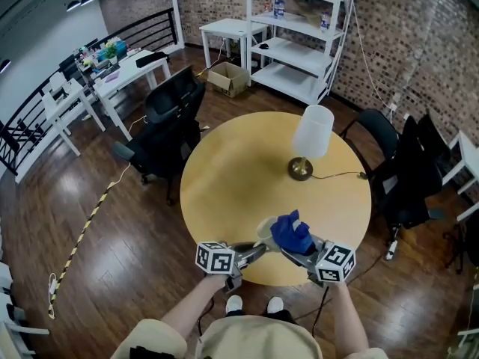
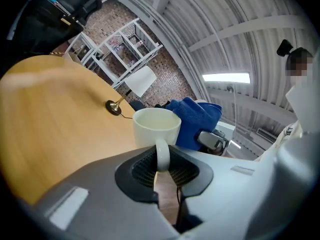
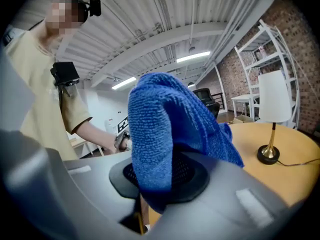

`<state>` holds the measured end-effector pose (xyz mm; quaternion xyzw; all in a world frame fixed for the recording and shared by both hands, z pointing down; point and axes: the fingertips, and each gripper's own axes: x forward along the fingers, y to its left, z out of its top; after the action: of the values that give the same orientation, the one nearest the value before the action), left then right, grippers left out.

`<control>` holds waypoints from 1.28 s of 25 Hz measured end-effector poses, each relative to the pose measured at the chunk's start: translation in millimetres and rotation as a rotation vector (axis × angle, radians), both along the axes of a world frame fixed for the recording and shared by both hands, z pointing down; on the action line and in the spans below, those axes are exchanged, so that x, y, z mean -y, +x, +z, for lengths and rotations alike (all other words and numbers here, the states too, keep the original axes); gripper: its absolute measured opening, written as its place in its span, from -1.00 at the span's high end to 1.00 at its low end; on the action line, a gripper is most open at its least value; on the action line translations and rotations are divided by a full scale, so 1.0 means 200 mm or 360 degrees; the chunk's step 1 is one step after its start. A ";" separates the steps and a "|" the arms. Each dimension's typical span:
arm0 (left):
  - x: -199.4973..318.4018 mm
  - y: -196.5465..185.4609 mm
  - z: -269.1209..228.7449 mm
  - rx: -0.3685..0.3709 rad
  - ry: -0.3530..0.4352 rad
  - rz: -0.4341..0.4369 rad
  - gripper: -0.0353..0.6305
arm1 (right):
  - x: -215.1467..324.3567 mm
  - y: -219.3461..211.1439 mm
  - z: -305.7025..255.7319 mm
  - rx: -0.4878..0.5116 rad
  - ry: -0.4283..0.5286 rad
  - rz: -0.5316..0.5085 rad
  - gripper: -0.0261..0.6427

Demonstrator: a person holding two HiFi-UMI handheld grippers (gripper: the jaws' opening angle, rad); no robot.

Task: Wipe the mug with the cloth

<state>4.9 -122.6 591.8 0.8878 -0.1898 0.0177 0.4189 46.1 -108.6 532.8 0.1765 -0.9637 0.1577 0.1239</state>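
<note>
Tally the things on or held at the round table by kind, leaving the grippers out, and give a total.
Mug: 1
Blue cloth: 1
Table lamp: 1
Total: 3

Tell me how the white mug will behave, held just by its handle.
The mug looks like stiff glazed ceramic, so probably slick and breakable if dropped. The left gripper pinches only its thin handle, so it may swivel when the cloth pushes against its side.
</note>
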 end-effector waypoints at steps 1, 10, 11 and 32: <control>0.00 0.00 0.00 0.0014 0.0002 -0.0019 0.78 | -0.01 -0.01 0.00 -0.0022 0.0019 -0.0002 0.77; -0.01 0.01 0.02 0.0039 -0.0009 -0.0153 0.78 | -0.12 -0.14 0.06 -0.0059 0.0023 -0.0027 0.76; -0.02 0.01 0.02 0.0029 -0.0011 -0.0150 0.78 | -0.13 -0.15 0.07 -0.0046 0.0016 -0.0031 0.76; -0.14 -0.07 -0.39 -0.0265 0.0418 0.0782 0.78 | 0.20 0.42 -0.03 0.0558 -0.0470 -0.0209 0.76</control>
<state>-8.5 -95.0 513.9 0.9522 0.0654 0.0211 0.2977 130.8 -147.6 527.6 0.0634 -0.9463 0.3168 -0.0107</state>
